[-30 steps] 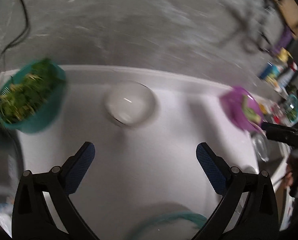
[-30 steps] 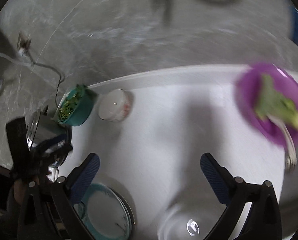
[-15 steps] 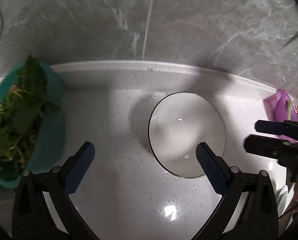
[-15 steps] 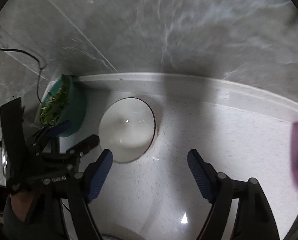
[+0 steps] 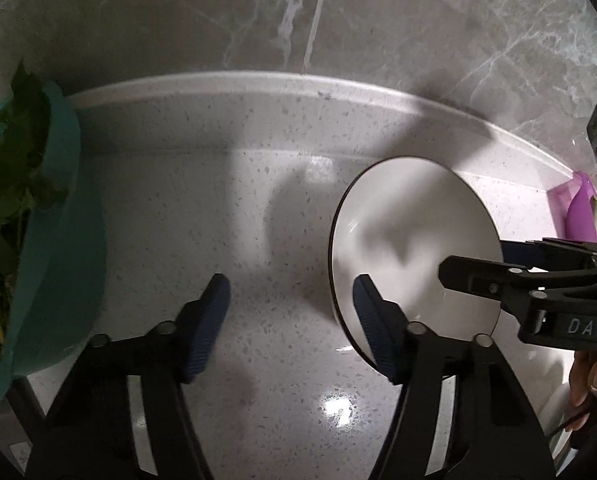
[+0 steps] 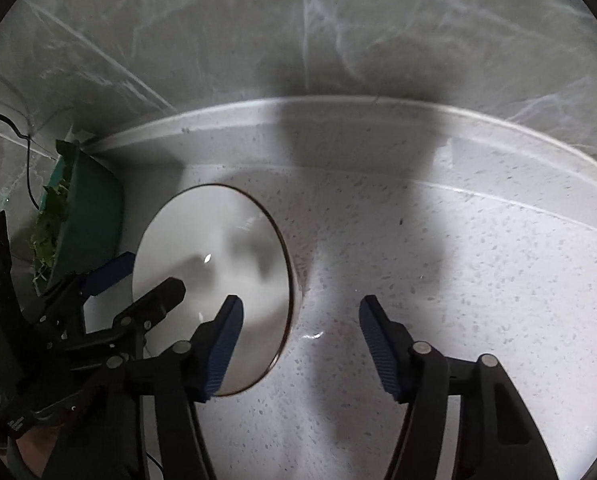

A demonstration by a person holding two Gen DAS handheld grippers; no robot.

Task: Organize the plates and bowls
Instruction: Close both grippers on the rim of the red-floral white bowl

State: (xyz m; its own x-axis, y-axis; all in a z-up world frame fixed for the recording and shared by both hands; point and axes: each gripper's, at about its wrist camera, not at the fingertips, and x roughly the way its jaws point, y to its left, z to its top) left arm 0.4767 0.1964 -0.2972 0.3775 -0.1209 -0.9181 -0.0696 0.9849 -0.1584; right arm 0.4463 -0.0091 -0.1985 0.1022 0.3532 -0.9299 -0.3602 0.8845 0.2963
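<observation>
Kitchen corner: pale worktop under a grey marble wall.

The worktop (image 5: 258, 208) is white stone with fine grey speckles, glossy enough to carry one hard glare spot (image 5: 338, 410) from a light overhead. A low rounded upstand (image 6: 338, 110) of the same pale stone runs along its back edge. The wall (image 5: 378, 20) above is grey marble-look tile with white veining and one thin pale grout line (image 5: 316, 12) running down to the upstand. Broad soft shadows (image 6: 358, 152) fall across worktop and wall. A thin black cable (image 6: 22, 148) hangs against the wall at far left.
</observation>
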